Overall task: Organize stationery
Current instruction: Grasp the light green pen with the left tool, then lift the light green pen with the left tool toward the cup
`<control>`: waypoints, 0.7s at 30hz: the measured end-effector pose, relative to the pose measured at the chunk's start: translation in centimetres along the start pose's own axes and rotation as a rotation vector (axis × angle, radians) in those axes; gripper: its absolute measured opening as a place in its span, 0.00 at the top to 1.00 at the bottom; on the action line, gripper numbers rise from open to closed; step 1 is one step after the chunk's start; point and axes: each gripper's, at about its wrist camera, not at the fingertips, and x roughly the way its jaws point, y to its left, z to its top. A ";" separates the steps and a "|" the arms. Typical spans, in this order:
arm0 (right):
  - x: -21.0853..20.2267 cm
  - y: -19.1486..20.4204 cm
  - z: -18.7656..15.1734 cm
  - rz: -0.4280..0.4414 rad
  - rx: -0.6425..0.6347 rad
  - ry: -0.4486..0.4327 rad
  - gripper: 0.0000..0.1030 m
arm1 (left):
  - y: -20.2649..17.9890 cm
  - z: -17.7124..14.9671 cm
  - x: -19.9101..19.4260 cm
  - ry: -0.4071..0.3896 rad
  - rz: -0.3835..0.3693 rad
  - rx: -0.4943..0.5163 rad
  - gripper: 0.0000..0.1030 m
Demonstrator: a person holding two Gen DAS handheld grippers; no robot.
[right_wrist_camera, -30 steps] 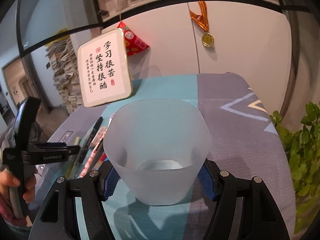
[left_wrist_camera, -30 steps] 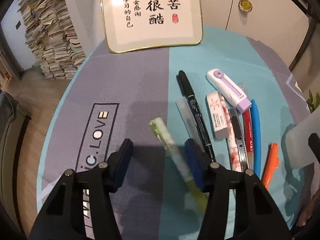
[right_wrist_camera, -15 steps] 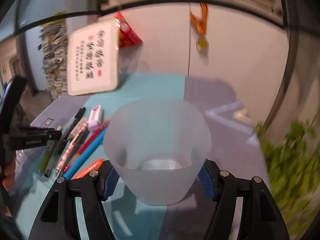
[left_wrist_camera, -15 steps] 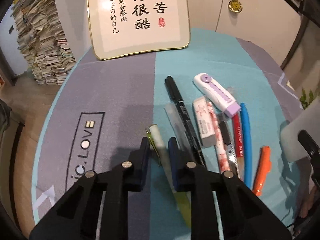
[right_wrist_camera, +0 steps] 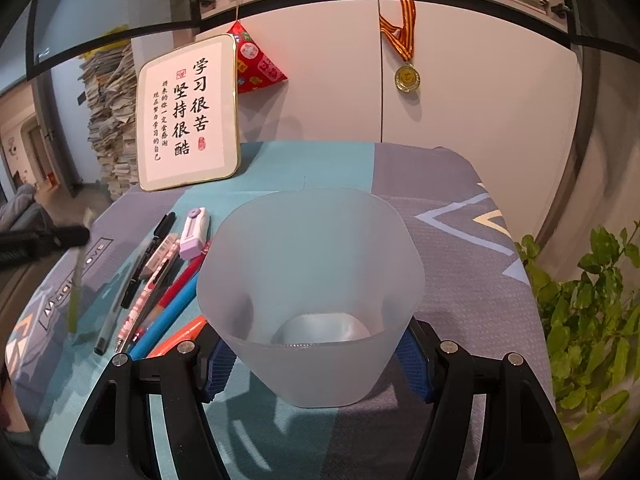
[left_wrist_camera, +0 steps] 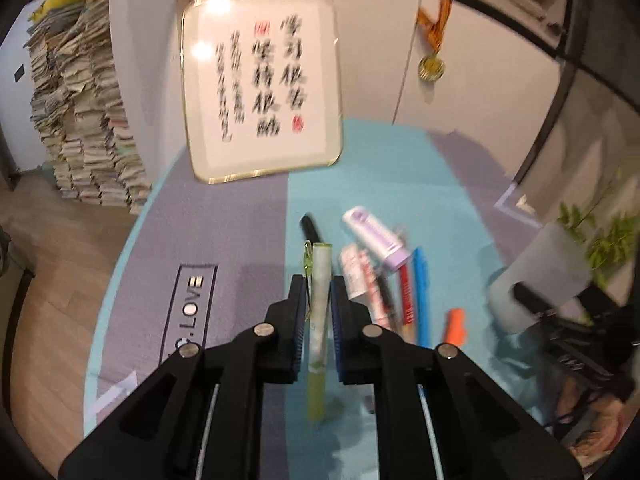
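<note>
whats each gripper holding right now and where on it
Left gripper pinches the yellow-green pen around its middle. Right gripper clamps the frosted cup by its lower sides.

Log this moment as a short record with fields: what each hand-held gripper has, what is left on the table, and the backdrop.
left hand-held gripper: shut on the green pen, held clear of the cloth
right hand-held gripper: shut on the frosted cup, which looks empty
still on the table: black marker, eraser, lilac correction tape, patterned pen, red pen, blue pen, orange marker
backdrop: framed calligraphy, medal, plant
</note>
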 end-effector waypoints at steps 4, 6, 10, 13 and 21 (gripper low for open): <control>0.0 0.3 0.0 0.010 -0.016 -0.004 0.32 | -2.3 0.9 -3.2 -0.103 -0.042 0.058 0.90; 0.0 0.4 0.0 0.014 -0.022 -0.002 0.32 | -3.1 1.2 -4.5 -0.143 -0.053 0.079 0.91; 0.0 0.4 0.0 0.014 -0.022 0.001 0.32 | -4.9 2.1 -6.6 -0.209 -0.104 0.116 0.91; 0.0 0.6 0.0 0.012 -0.032 0.000 0.32 | -6.5 3.0 -7.8 -0.249 -0.148 0.142 0.91; 0.0 0.8 -0.1 0.019 -0.040 0.000 0.32 | -7.8 1.5 -5.8 -0.194 -0.127 0.201 0.49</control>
